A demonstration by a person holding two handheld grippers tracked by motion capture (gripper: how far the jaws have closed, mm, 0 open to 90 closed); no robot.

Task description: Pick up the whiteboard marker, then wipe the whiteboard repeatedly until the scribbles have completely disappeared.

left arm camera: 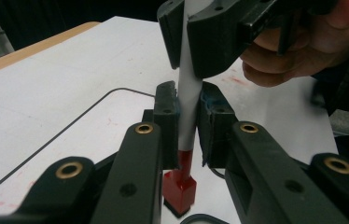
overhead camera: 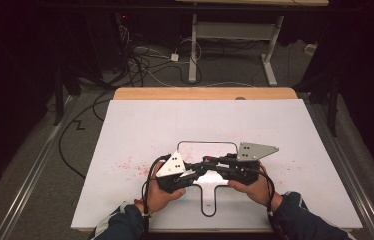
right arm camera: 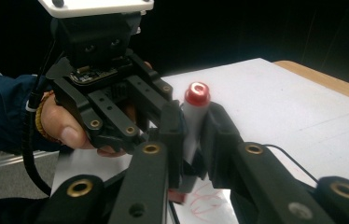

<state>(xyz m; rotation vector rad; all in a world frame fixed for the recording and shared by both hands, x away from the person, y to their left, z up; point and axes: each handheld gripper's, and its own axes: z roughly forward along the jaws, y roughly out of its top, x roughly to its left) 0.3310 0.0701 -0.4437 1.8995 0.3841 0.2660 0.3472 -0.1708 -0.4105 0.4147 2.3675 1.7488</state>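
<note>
A white marker (left arm camera: pixel 187 102) with a red cap (left arm camera: pixel 180 186) stands held between both grippers, just above the white board (overhead camera: pixel 140 125). In the left gripper view my left gripper (left arm camera: pixel 189 100) is shut on the barrel close to the cap. The right gripper (left arm camera: pixel 200 32) clamps the same barrel farther up. In the right gripper view the marker's round red end (right arm camera: pixel 197 93) sticks out past the jaws of my right gripper (right arm camera: pixel 195 121), which is shut on the barrel. The left gripper (right arm camera: pixel 130 107) faces it from the other side. From above, both grippers (overhead camera: pixel 207 164) meet near the board's front middle.
A black outline (overhead camera: pixel 207 142) is drawn on the board, with red scribbles (overhead camera: pixel 130 165) to its left and under the marker (right arm camera: pixel 205 200). The wooden table edge (overhead camera: pixel 205 93) lies at the far side. Cables (overhead camera: pixel 140 65) and desk legs (overhead camera: pixel 193 45) sit on the floor beyond.
</note>
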